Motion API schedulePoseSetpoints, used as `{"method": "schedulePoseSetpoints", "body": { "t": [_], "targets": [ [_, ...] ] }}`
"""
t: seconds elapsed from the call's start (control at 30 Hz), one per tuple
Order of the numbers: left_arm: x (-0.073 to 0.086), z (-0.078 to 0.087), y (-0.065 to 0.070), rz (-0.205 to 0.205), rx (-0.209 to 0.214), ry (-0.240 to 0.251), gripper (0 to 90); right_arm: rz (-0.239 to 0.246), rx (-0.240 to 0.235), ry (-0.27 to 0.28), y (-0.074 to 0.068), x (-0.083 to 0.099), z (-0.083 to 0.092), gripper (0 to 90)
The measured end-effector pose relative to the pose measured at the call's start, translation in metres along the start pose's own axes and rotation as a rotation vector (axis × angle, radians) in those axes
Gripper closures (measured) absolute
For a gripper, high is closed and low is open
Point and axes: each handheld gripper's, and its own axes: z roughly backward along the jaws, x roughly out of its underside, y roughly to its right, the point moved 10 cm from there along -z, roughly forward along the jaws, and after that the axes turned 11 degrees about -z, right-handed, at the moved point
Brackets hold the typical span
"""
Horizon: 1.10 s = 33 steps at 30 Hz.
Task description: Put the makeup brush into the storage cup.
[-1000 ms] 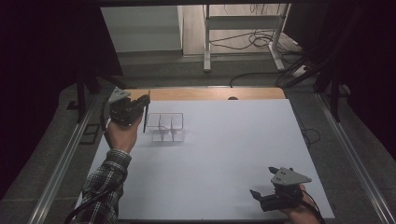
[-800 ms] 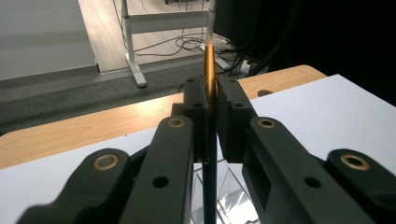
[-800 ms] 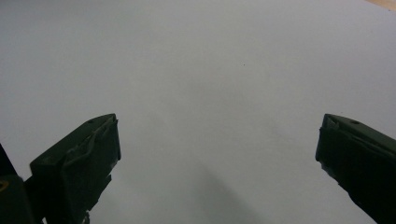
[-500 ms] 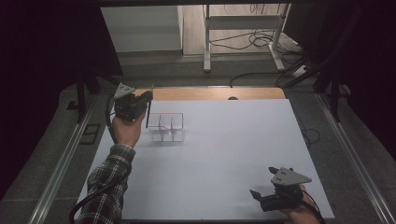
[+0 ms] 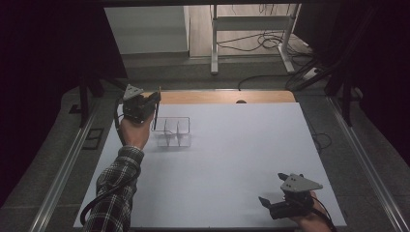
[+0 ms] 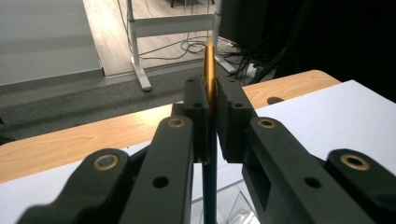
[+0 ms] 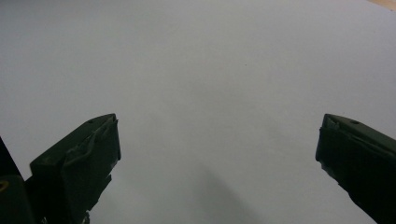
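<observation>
Since the earlier frame your left gripper (image 5: 155,99) moved right and a bit toward the table's far edge, carrying the pen along; your right gripper (image 5: 271,207) stayed put. Left jaws are clamped on the pen (image 6: 209,88): the gold tapered end sticks up just past the jaw tips, the dark barrel drops below the jaws. In the high view the pen (image 5: 156,113) hangs near-upright, its lower end at the left rim of the clear divided organizer (image 5: 180,119). That organizer sits just below and right of your left jaws; its compartments look empty. Right jaws are wide apart, nothing between them, pointing at bare white table (image 7: 210,70).
</observation>
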Motion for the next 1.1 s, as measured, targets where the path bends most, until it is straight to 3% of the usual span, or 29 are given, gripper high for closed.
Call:
{"method": "schedulePoseSetpoints", "body": {
  "t": [1.1],
  "targets": [
    [0.029, -0.019, -0.002, -0.002, -0.012, 0.003, 84.1, 0.011, -0.008, -0.007, -0.002, 0.001, -0.001, 0.1]
  ]
}}
